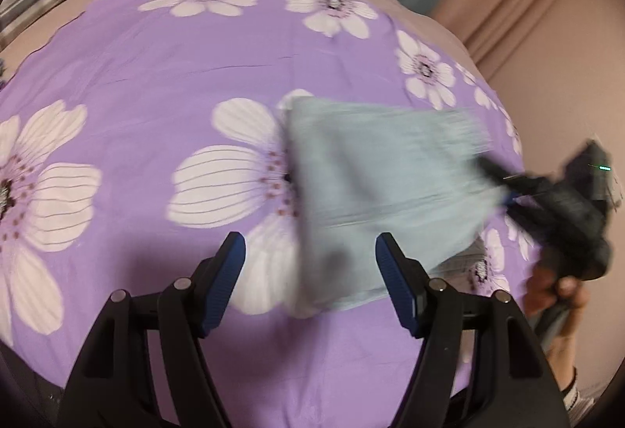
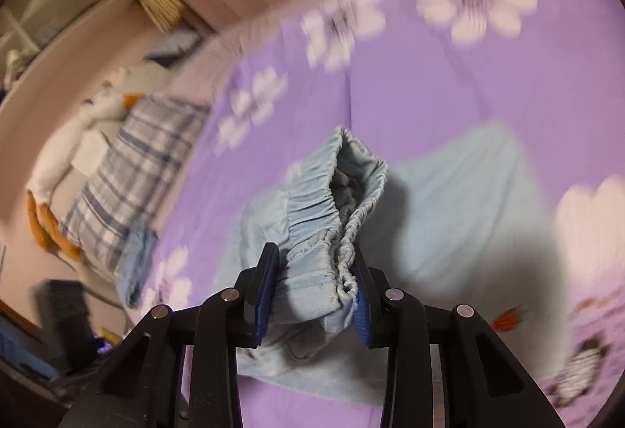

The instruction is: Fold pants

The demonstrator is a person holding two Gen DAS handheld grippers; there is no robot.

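The right tool (image 2: pixel 314 289) is seen clamped on the gathered elastic waistband of the pale blue cotton pants (image 2: pixel 336 217), lifted over the purple flower-print bedsheet (image 2: pixel 449 88); a fold appears under way, and the waistband is judged next to be laid across. The left tool (image 1: pixel 310 281), jaws apart and empty, is shown only by its own view, above the pants' near edge.

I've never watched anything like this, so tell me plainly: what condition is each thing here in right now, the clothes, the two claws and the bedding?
Pants: light blue, partly folded, elastic waistband bunched and lifted, the rest lying on the sheet.
Right gripper: shut on the waistband.
Left gripper: open, nothing between its pads, near the pants' edge.
Floral sheet: spread flat over the bed.
Plaid pillow: lying at the bed's end.
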